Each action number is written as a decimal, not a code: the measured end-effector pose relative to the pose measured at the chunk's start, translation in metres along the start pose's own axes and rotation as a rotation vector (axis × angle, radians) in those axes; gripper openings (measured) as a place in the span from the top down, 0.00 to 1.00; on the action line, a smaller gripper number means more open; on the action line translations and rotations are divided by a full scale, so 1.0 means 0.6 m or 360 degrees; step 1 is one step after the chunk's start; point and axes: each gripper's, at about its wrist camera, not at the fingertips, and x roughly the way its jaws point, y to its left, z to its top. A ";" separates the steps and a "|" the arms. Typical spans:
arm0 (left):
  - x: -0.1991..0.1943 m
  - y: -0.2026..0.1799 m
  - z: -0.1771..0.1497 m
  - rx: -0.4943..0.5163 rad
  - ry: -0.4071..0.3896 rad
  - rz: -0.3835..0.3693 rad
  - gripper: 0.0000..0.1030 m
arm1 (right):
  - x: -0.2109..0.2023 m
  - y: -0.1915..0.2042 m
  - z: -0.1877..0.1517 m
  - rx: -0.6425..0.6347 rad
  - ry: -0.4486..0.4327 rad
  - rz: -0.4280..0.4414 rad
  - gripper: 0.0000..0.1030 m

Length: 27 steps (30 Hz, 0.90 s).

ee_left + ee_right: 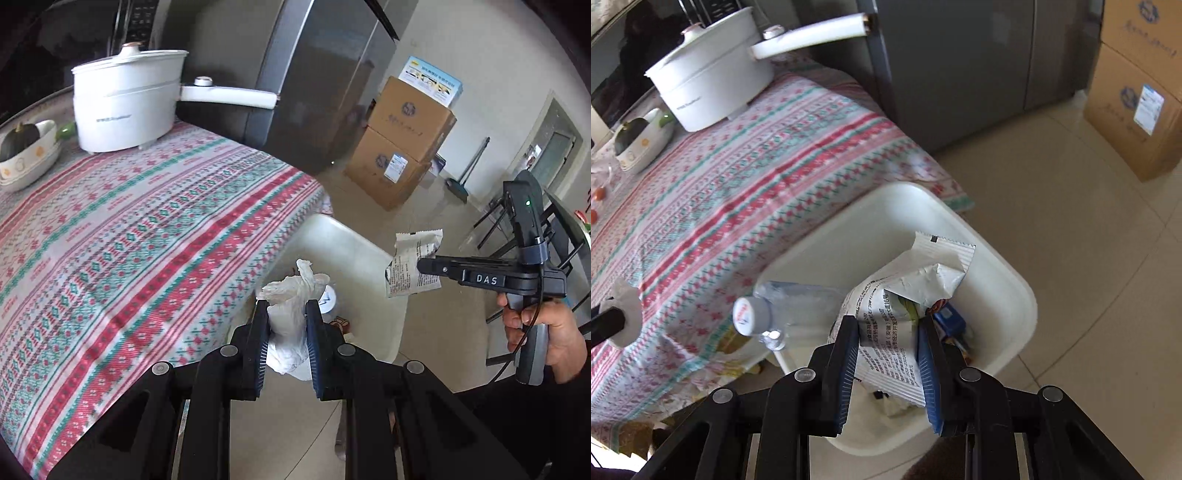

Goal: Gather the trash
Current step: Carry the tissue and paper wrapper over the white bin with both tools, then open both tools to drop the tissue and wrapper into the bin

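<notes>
My left gripper is shut on a crumpled white tissue, held over the near rim of a white trash bin that stands on the floor beside the table. My right gripper is shut on a torn white snack wrapper with printed text, directly above the bin. In the left wrist view the right gripper holds the wrapper to the right of the bin. Inside the bin lie a clear plastic bottle with a white cap and some coloured packaging.
A table with a red and green patterned cloth fills the left. On it stand a white electric pot with a long handle and a bowl. A dark fridge, stacked cardboard boxes and a chair frame surround the tiled floor.
</notes>
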 end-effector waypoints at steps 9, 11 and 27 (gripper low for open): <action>0.061 -0.066 0.031 0.0083 0.0042 -0.0073 0.80 | 0.039 -0.062 -0.024 0.0072 0.0122 -0.0041 0.70; 0.074 -0.071 0.037 0.0084 0.0055 -0.0083 0.80 | 0.046 -0.064 -0.024 0.0093 0.0142 -0.0023 0.68; 0.180 -0.121 0.076 0.0121 0.0134 -0.0158 0.80 | 0.034 -0.106 -0.021 0.0230 0.0137 -0.0029 0.43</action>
